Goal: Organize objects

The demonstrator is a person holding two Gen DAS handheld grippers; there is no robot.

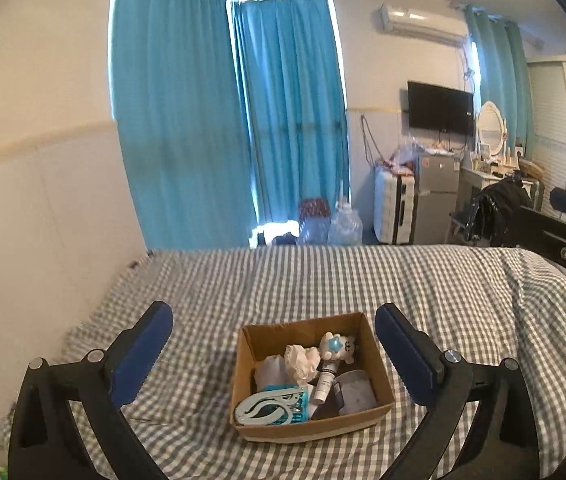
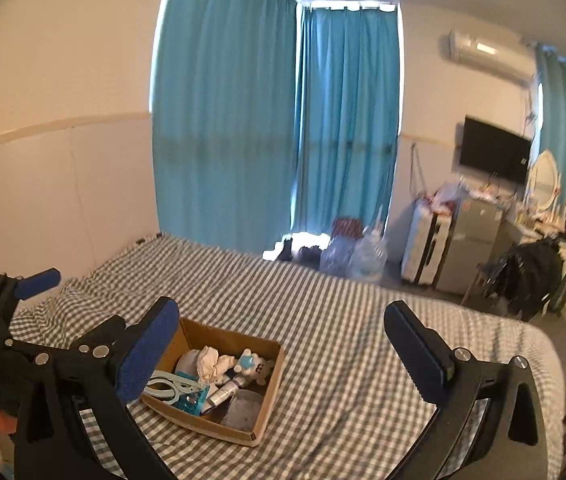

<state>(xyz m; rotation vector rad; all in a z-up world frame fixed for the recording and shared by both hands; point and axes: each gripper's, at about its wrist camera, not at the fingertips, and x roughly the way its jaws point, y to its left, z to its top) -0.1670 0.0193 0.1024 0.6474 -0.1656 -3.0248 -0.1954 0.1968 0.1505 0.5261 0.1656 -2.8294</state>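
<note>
While nothing's gripped | cardboard box on bed, holds the clutter | left gripper fingers spread, straddling box to frame it | right gripper spread, box near its left finger

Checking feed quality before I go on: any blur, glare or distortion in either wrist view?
Left wrist: sharp on the brown cardboard box, fisheye bends the teal curtains, window edges blown out. Right wrist: slightly softer, the gingham bedsheet smeared, glare under the curtains.
</note>
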